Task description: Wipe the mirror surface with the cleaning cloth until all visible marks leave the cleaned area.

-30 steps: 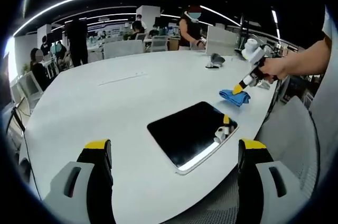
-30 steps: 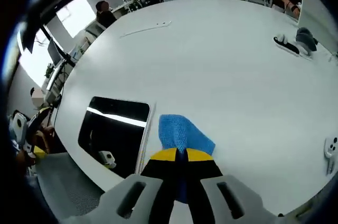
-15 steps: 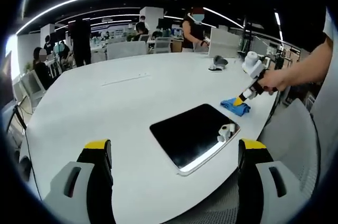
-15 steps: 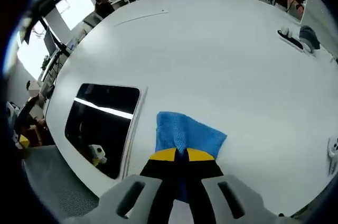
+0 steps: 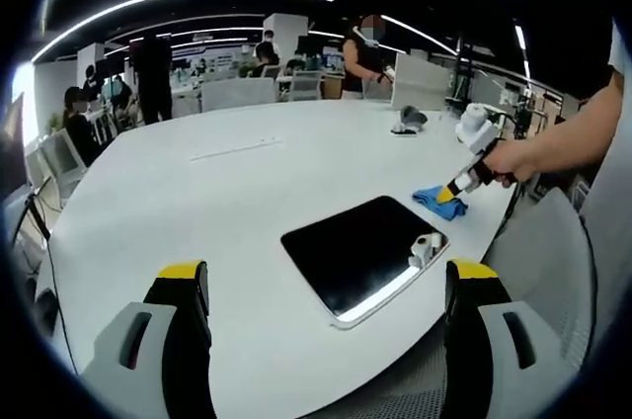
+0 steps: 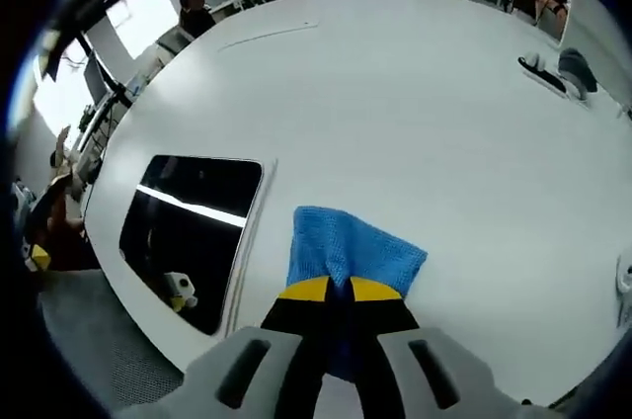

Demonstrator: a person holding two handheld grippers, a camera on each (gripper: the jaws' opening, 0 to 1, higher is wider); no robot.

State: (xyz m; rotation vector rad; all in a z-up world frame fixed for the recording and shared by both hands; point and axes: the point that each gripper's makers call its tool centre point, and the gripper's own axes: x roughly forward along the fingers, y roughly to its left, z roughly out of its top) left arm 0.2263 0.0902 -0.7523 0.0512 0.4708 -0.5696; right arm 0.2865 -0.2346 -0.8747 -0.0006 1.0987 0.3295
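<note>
A: Left gripper view. Left gripper (image 5: pixel 326 286), fingers wide apart, holding nothing, hovering over the near edge of the white surface (image 5: pixel 197 192). The mirror (image 5: pixel 360 251) lies flat ahead between them, long axis running away to the right. Beyond its far right corner, the right gripper (image 5: pixel 444 193) pinches the blue cleaning cloth (image 5: pixel 434 201).

B: Right gripper view. Right gripper (image 6: pixel 334 290) fingers closed on the cleaning cloth (image 6: pixel 351 249), which rests on the surface (image 6: pixel 415 113). The mirror (image 6: pixel 193 231) lies just left of the cloth, apart from it. Judgement: right gripper is nearer; next move is a leftward carry.
</note>
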